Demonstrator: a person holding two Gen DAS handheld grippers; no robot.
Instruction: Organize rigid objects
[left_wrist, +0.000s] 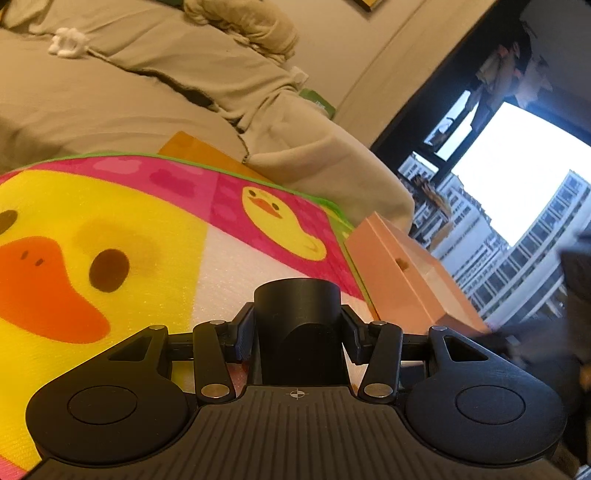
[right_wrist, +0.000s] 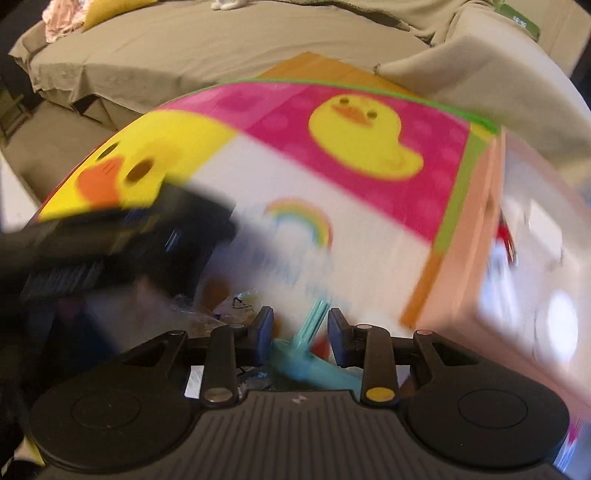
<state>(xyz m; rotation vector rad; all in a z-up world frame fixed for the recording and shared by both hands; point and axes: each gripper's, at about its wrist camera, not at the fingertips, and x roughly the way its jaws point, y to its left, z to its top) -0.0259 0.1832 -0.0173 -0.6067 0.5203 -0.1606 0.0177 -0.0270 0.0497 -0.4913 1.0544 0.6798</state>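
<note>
From the left wrist, the left gripper (left_wrist: 297, 332) is clenched on a black cylindrical cup (left_wrist: 297, 314), one pad on each flank, the open rim facing away from the camera. It hangs low over the duck-print play mat (left_wrist: 110, 229), tilted gently downward, with a peach-pink storage box (left_wrist: 402, 273) just beside the mat's right edge and a beige-covered sofa (left_wrist: 166, 74) behind. The hazard here is the cup's smooth, round wall: I judge that any twist of the wrist could let it rotate or slide out of the pads and roll across the mat. A dark blurred shape at the far right may be the other tool; I cannot tell for sure.

From the right wrist, the picture is heavily smeared. The right gripper (right_wrist: 300, 332) points steeply down at the mat, and a teal plastic piece with thin prongs (right_wrist: 310, 354) sits between its jaws. The jaws are narrow, but a gap shows on each side of the piece, so I read the claw as not yet pressing on it. The risk is a glancing catch on the slim prongs, which could flick the piece away or let it drop. The left gripper's dark bulk (right_wrist: 110, 243) hangs close at the left, so a knock between the two tools is possible. The storage box (right_wrist: 480, 258) lies to the right, near enough to strike.
</note>
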